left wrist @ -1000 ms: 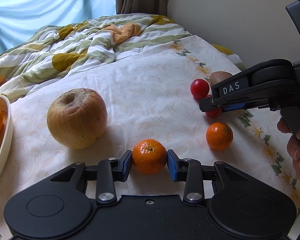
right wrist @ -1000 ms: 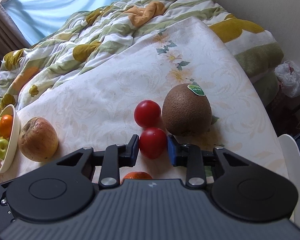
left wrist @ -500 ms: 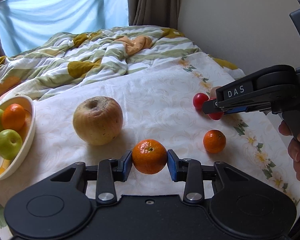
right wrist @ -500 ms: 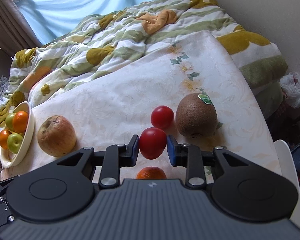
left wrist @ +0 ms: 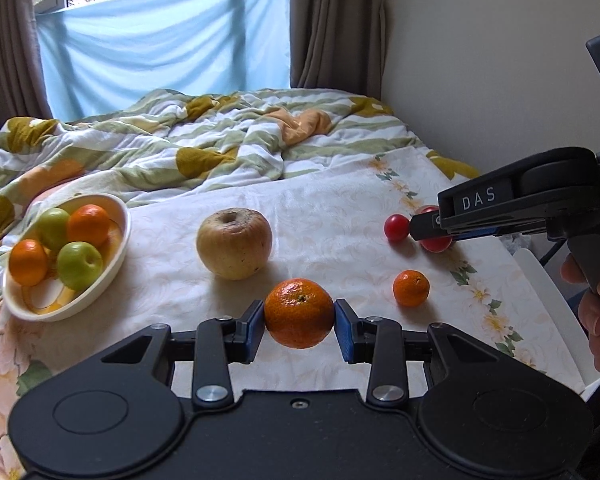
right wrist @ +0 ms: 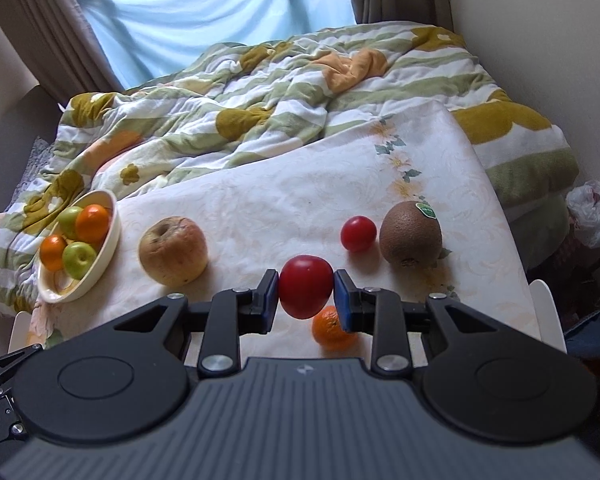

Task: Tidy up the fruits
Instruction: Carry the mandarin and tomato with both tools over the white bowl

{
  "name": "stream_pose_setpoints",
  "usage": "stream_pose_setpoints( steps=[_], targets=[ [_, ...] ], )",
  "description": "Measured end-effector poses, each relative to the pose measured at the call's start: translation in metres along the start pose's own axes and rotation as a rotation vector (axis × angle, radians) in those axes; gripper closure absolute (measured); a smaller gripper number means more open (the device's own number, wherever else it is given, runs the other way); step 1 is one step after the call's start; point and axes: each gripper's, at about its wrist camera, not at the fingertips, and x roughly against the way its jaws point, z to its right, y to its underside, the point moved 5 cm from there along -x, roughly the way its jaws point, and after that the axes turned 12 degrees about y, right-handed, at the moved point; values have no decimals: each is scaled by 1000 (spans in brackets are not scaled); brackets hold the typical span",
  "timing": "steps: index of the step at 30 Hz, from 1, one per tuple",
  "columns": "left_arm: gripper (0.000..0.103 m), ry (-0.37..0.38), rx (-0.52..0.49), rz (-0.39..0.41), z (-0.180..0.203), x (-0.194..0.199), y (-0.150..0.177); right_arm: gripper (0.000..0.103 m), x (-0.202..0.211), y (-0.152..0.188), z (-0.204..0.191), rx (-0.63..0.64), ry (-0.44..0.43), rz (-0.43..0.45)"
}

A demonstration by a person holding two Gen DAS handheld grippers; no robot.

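The left gripper (left wrist: 299, 325) is clamped on a mandarin (left wrist: 299, 312), lifted over the white cloth (left wrist: 332, 216). The right gripper (right wrist: 306, 294) pinches a red tomato (right wrist: 305, 286). Farther off lie a small mandarin (left wrist: 411, 288), a wrinkled apple (left wrist: 234, 242), another tomato (right wrist: 358, 233) and a kiwi (right wrist: 410, 233). At far left, a cream bowl (left wrist: 112, 258) holds two green apples and two mandarins.

Floral-clothed table (right wrist: 284, 208) bears bowl (right wrist: 112, 236), apple (right wrist: 173, 250), kiwi (right wrist: 410, 234), tomato (right wrist: 358, 233), mandarin (left wrist: 411, 288).
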Motion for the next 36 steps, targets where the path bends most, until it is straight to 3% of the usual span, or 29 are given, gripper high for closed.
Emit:
stream_pose_setpoints(
  steps=[9, 19, 26, 36],
  targets=[
    [62, -98, 25, 59, -10, 46, 0, 58, 38, 8, -24, 74, -67, 48],
    [62, -184, 57, 80, -64, 83, -4, 58, 63, 11, -76, 138, -148, 75],
    [62, -207, 61, 60, -119, 87, -8, 58, 58, 7, -122, 156, -171, 76],
    [62, -182, 64, 4, -189, 64, -12, 58, 21, 1, -188, 154, -163, 28]
  ],
)
